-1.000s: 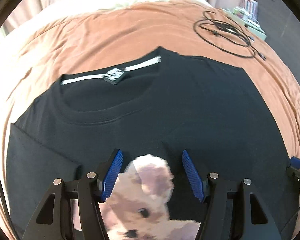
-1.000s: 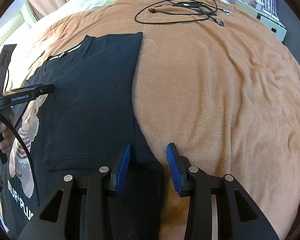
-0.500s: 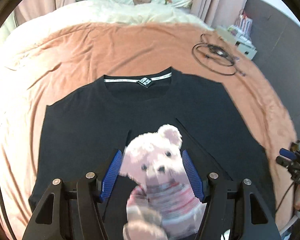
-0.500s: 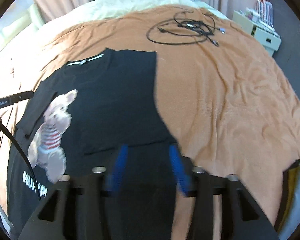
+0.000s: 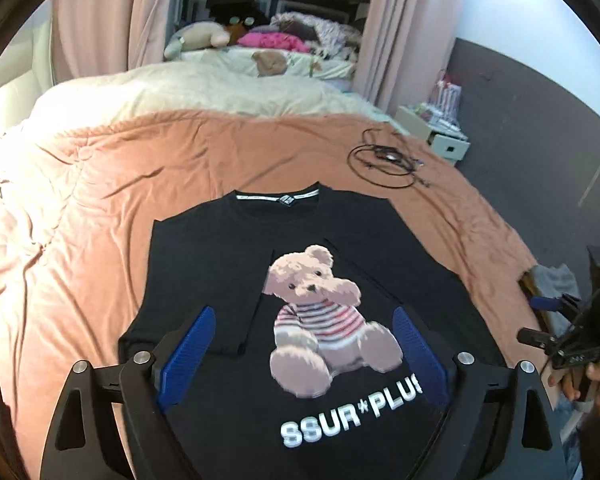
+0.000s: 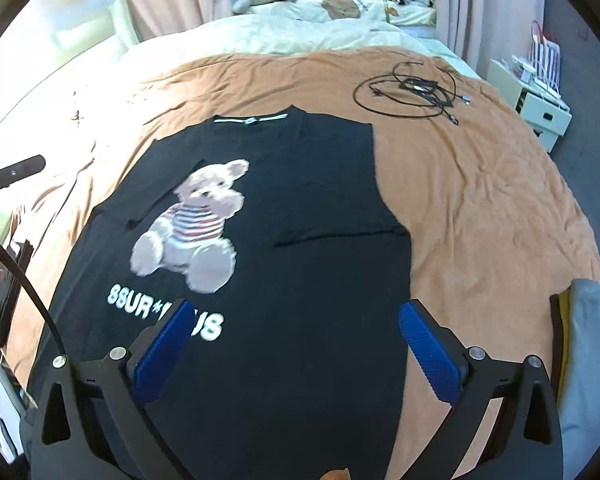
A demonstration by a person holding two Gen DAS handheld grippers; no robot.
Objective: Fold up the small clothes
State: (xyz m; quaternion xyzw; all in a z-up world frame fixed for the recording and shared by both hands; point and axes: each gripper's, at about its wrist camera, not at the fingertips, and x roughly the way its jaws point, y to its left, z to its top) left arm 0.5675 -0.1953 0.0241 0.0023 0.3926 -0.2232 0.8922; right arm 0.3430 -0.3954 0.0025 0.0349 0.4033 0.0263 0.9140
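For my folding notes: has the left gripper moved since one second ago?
Yes. The left gripper has pulled back from the collar label, jaws opening over the t-shirt.

Black T-shirt (image 6: 320,208) flat on bed (image 6: 500,208), sleeves folded in — right hand-held gripper (image 6: 296,334) above hem, jaws opening, nothing between; cables (image 6: 416,92) beyond collar.

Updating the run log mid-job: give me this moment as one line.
stage: sleeves folded in | black T-shirt: flat on orange blanket, print up | left gripper: opening, empty | right gripper: opening, empty

Both wrist views tilted down over the bed (well above), sharing black T-shirt (image 5: 236,272) and cables (image 6: 416,90)
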